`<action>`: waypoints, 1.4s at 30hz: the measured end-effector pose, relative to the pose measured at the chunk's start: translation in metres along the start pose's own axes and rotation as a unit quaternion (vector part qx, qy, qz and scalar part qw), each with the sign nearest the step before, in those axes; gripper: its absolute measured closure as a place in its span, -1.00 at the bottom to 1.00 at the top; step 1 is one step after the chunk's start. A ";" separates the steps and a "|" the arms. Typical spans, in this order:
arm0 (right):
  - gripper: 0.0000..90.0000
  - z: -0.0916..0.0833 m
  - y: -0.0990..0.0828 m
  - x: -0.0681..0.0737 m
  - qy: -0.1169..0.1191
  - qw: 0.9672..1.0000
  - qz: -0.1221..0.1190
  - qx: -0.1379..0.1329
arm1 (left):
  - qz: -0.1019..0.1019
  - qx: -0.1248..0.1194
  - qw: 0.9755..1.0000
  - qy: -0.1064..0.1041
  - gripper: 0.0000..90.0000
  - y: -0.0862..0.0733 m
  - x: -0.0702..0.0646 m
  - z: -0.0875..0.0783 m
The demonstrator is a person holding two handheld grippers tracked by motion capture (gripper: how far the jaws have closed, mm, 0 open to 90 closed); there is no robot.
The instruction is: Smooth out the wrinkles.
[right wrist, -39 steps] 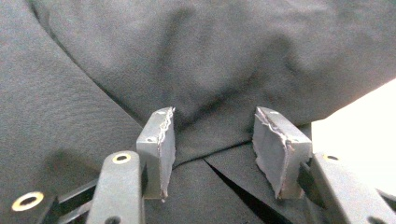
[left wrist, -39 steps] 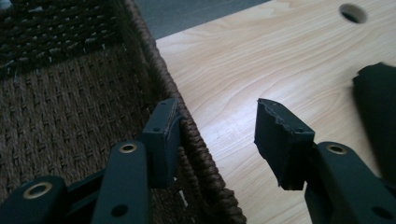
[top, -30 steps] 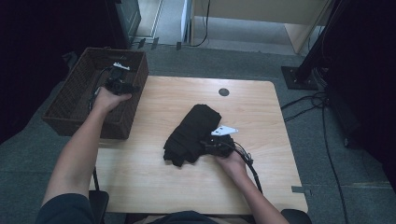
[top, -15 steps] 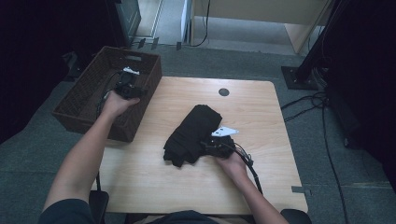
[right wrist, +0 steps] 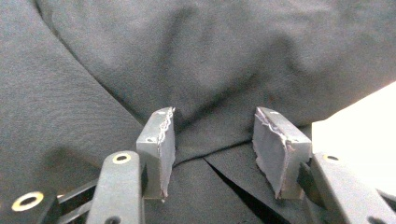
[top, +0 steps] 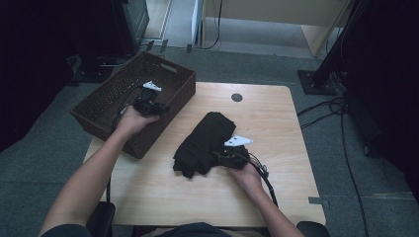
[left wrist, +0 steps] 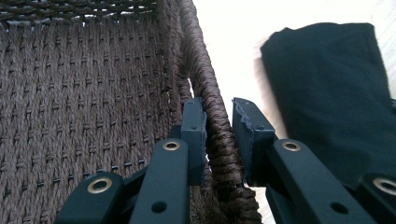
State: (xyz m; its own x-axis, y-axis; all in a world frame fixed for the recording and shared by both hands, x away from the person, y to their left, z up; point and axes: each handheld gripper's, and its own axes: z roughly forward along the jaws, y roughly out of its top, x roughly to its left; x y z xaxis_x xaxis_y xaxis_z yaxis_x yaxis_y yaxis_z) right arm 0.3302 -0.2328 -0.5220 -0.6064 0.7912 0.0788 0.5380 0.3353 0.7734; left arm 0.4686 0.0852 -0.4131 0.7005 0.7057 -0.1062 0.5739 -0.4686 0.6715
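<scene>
My left claw (left wrist: 218,135) is clamped on the rim of the wicker basket (left wrist: 93,102); its jaws have just been closing, one pad inside the wall, one outside. My right claw (right wrist: 212,144) sits with jaws apart, pressed against the folded black garment (right wrist: 196,60); fabric bulges between the pads, but I cannot tell whether they pinch it.

Risks: the basket overhangs the bench (top: 276,123) edge on the left claw's far side, so a slip off the braided rim could tip it to the floor. A shallow pinch on the right could lift one layer and unfold the bundle.

Hidden: the basket's interior floor is dim, and the garment's type is indistinct.
</scene>
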 end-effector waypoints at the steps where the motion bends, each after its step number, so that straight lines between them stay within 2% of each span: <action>1: 0.09 0.000 0.000 0.000 0.000 1.000 0.000 0.000 | 0.001 0.001 1.000 0.000 0.67 0.001 -0.002 0.000; 6: 0.09 0.000 0.000 0.000 -0.001 1.000 0.001 0.001 | 0.003 0.008 1.000 -0.005 0.66 0.002 -0.012 0.001; 9: 0.09 0.000 0.000 0.000 0.000 1.000 0.000 0.001 | 0.000 0.008 1.000 -0.008 0.64 0.002 -0.012 0.002; 10: 0.09 0.000 0.000 0.000 0.000 1.000 0.000 0.001 | -0.007 0.008 1.000 -0.011 0.63 0.003 -0.011 0.002; 11: 0.09 0.000 0.000 0.000 0.000 1.000 0.000 0.001 | -0.011 0.005 1.000 -0.013 0.63 0.003 -0.010 0.001; 15: 0.09 0.000 0.000 0.000 0.000 1.000 0.001 0.001 | -0.007 -0.025 1.000 -0.010 0.54 0.008 -0.013 -0.008; 18: 0.09 0.000 0.000 -0.001 0.002 1.000 0.001 0.001 | -0.008 -0.037 0.999 -0.012 0.48 0.012 -0.017 -0.014; 24: 0.09 0.000 0.000 -0.001 0.003 1.000 -0.001 0.001 | 0.004 -0.033 0.999 -0.011 0.32 0.017 -0.030 -0.016; 28: 0.08 0.000 0.000 -0.002 0.006 1.000 -0.004 0.001 | 0.002 -0.038 0.999 -0.023 0.27 0.020 -0.041 -0.013; 32: 0.08 0.000 0.001 -0.004 0.011 1.000 -0.005 0.003 | 0.005 -0.032 0.999 -0.029 0.10 0.022 -0.056 -0.006; 37: 0.08 0.000 0.001 -0.004 0.013 1.000 -0.006 0.003 | 0.007 -0.032 0.999 -0.036 0.10 0.021 -0.065 0.002; 42: 0.08 0.001 0.001 -0.005 0.013 1.000 -0.008 0.002 | 0.020 -0.029 0.999 -0.038 0.07 0.016 -0.075 0.013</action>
State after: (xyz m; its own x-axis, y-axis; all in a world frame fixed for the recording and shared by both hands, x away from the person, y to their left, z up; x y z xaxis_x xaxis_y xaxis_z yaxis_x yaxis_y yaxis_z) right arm 0.3339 -0.2356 -0.5219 -0.6300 0.7721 0.0835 0.5312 0.3499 0.7716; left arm 0.4314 0.0177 -0.4040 0.7535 0.6440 -0.1323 0.5214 -0.4629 0.7169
